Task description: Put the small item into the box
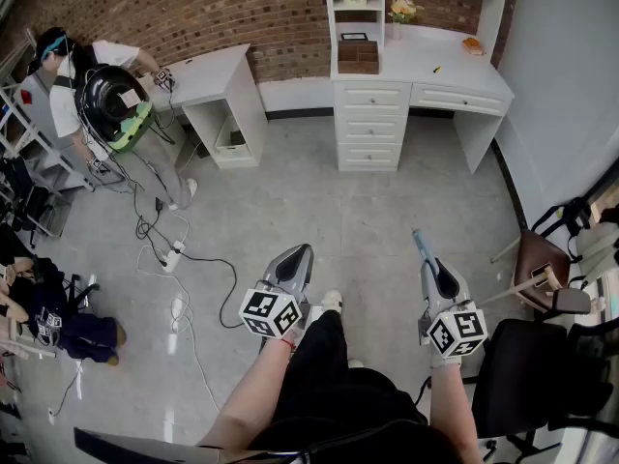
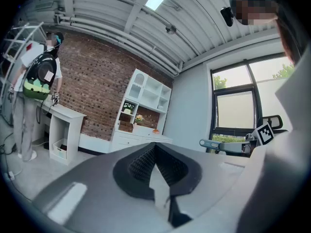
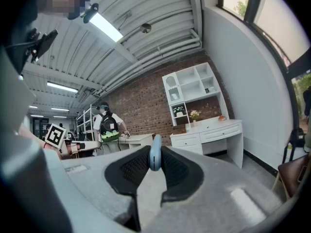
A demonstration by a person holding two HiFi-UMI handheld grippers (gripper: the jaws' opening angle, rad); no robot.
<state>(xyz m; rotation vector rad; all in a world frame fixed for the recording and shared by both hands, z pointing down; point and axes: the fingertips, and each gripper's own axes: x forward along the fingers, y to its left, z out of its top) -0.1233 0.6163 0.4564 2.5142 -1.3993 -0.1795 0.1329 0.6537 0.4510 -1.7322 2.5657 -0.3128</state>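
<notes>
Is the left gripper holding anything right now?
No, the left gripper shows its jaws closed together with nothing between them; the small blue item is clamped in the right gripper.

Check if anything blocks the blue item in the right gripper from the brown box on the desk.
Nothing visible does: the right gripper grips the blue item, and only bare floor lies before the white desk with the brown box.

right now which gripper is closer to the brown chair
Right. The right gripper is a short way from the brown chair; the left gripper is farther off, across the person's leg.
</notes>
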